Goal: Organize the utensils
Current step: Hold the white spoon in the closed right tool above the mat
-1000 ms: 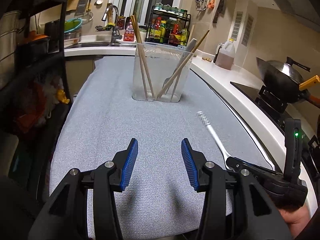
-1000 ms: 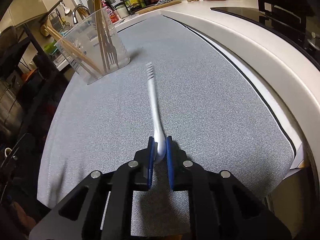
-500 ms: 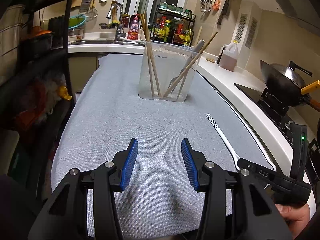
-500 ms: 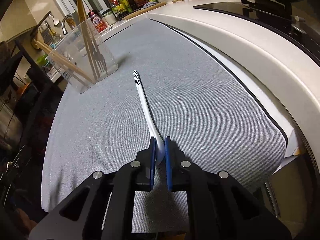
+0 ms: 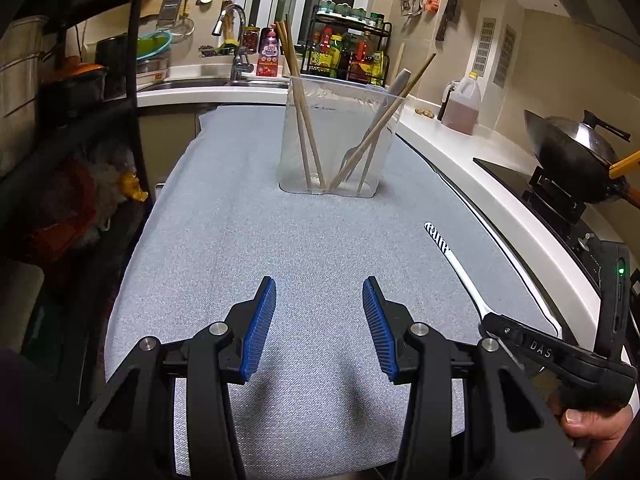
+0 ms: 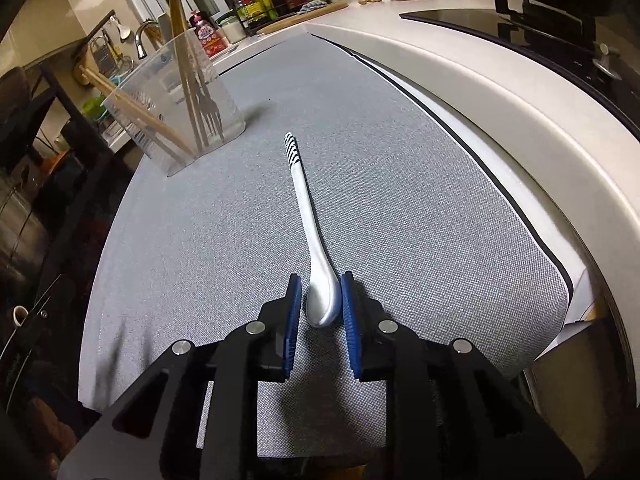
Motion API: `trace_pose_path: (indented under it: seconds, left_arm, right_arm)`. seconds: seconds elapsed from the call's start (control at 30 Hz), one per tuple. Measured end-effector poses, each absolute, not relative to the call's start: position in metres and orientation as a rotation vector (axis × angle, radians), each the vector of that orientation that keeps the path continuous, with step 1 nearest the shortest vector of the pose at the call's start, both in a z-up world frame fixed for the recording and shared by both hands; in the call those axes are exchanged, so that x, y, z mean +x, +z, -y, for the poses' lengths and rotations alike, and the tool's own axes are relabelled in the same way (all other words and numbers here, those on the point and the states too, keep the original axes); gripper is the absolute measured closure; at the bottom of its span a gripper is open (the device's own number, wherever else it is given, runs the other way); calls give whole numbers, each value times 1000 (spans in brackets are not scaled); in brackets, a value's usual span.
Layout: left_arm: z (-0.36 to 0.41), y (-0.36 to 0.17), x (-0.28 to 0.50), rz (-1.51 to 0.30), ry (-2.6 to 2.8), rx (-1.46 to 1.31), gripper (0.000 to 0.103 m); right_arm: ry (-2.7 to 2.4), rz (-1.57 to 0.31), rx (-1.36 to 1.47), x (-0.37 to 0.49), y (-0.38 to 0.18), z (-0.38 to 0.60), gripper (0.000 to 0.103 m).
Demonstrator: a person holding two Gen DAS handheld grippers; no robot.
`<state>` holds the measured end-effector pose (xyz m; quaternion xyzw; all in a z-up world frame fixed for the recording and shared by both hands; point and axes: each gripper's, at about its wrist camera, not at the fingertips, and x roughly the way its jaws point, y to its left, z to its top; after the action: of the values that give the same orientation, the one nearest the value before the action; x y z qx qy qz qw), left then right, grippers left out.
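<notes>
Now the spoon [image 6: 310, 232] lies flat on the grey tabletop [image 6: 400, 208], bowl between the right claw [image 6: 318, 300]'s partly open pads, gripped by neither, handle pointing ahead toward the clear holder [image 6: 176, 120]. Nearby, the left claw [image 5: 319, 328] hangs wide open and empty.

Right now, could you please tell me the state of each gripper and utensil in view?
Left gripper: open, empty.
Right gripper: open, jaws flanking the spoon's bowl.
Spoon: lying on the mat, outside the holder.
Holder: upright on the mat.
Chopsticks: leaning in the holder.
Fork: in the holder, tines down.
</notes>
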<state>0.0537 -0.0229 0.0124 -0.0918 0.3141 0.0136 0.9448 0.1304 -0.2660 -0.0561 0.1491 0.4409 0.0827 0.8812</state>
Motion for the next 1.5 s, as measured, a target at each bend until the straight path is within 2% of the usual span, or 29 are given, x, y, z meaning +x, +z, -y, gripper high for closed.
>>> trace_pose_path:
  seconds: [0.33, 0.37, 0.4, 0.43, 0.87, 1.07, 1.37, 1.5]
  left_arm:
    - [33, 10, 57, -652, 23, -154, 58]
    - [35, 10, 57, -653, 23, -152, 58]
    - [36, 9, 57, -654, 24, -148, 58]
    - [37, 9, 58, -656, 24, -144, 58]
    - [52, 4, 58, -666, 16, -97, 58]
    - [61, 1, 55, -662, -8, -70, 58]
    - [71, 1, 54, -666, -25, -52, 58]
    - [77, 0, 55, -667, -33, -39, 58]
  right_arm:
    - [179, -916, 308, 131, -57, 268, 85]
    - [176, -914, 313, 131, -57, 268, 86]
    - [168, -908, 318, 131, -56, 269, 94]
    - [161, -910, 323, 131, -57, 271, 94]
    - [97, -890, 389, 125, -59, 280, 95]
    - [96, -895, 372, 126, -59, 278, 89]
    - [112, -898, 374, 126, -60, 282, 89]
    - [119, -890, 374, 125, -61, 281, 94]
